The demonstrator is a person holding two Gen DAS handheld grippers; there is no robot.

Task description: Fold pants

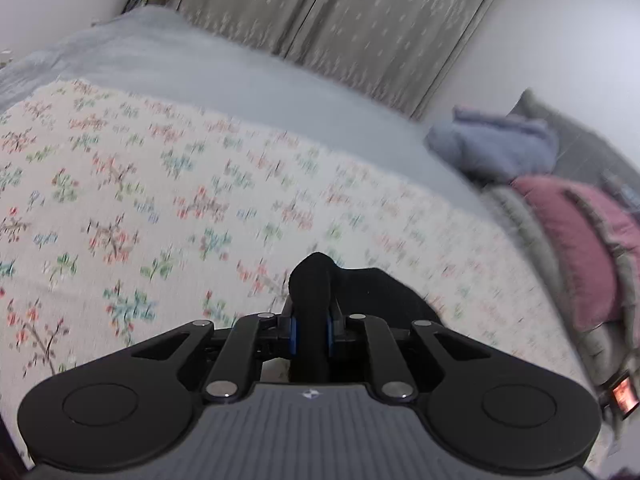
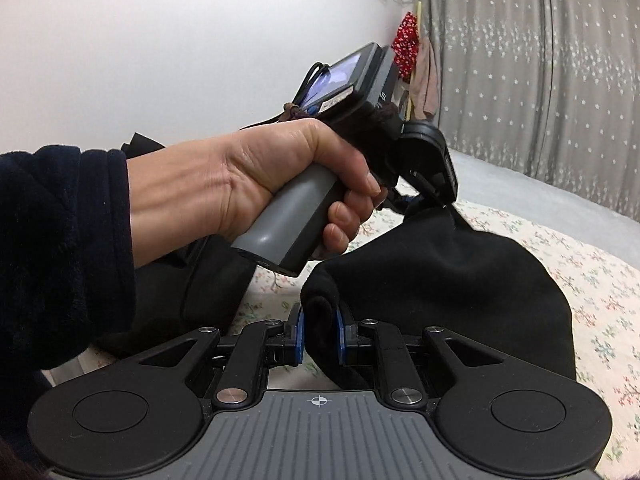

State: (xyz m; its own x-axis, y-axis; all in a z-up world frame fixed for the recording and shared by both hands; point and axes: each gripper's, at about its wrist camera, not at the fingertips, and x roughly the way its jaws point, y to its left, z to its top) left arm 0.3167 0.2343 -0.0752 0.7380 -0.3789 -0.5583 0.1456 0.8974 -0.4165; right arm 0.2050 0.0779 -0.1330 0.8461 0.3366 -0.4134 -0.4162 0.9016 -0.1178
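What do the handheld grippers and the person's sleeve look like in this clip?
Both the left gripper and the right gripper are matte black, with winged linkage arms, silver pivot pins, blue finger pads and a ribbed grey base bearing a small crosshair mark. The left one has a grey handle and a small screen. The sleeve is dark navy fleece.

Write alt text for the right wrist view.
The right gripper is shut on a bunched fold of black pants above a floral bedspread. Ahead, a hand in a dark sleeve holds the left gripper, also pinching the pants.
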